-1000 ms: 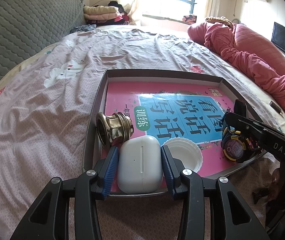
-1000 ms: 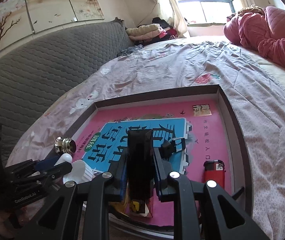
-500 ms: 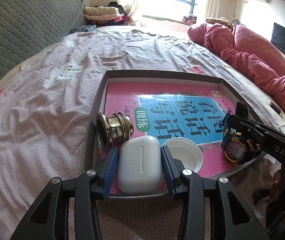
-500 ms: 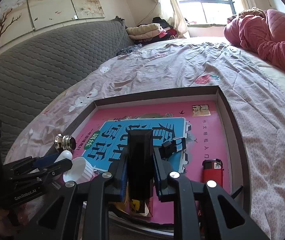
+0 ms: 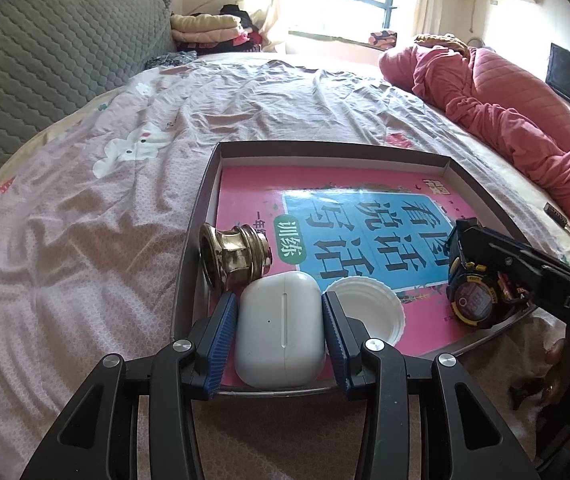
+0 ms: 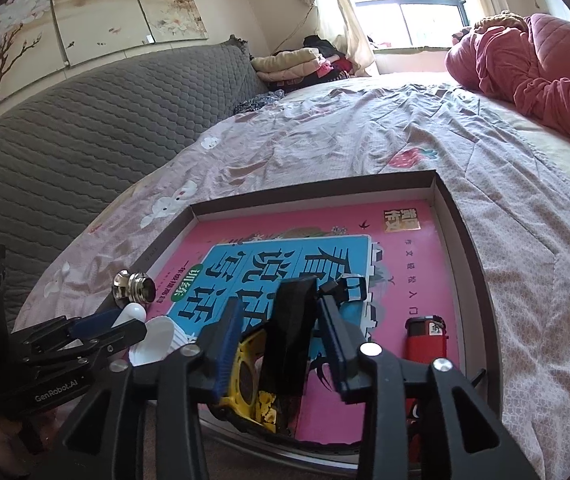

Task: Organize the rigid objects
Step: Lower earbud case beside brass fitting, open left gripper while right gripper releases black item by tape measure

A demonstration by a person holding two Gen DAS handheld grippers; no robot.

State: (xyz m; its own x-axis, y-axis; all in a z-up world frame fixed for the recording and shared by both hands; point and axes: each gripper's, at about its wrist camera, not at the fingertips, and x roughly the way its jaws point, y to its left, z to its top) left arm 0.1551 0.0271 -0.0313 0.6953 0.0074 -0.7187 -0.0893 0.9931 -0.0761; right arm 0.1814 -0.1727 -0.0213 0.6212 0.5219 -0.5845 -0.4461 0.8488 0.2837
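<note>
A shallow brown tray (image 5: 195, 220) lies on the bed with a pink book (image 5: 325, 184) inside it. My left gripper (image 5: 281, 320) is shut on a white earbud case (image 5: 279, 336) at the tray's near left corner. A brass fitting (image 5: 235, 254) lies just beyond it and a white lid (image 5: 369, 312) to its right. My right gripper (image 6: 281, 320) has opened a little around the black strap (image 6: 291, 332) of a yellow-and-black watch (image 6: 247, 380); the watch rests at the tray's near edge and also shows in the left wrist view (image 5: 471, 300).
A red lighter (image 6: 425, 336) lies in the tray's near right part. The tray (image 6: 457, 220) sits on a pink patterned bedsheet (image 5: 85, 220). A red quilt (image 5: 505, 92) lies at the far right, a grey padded headboard (image 6: 85, 128) at the left.
My right gripper's jaws have spread a little and the watch strap now leans tilted between them. The left gripper has stayed put with the earbud case.
</note>
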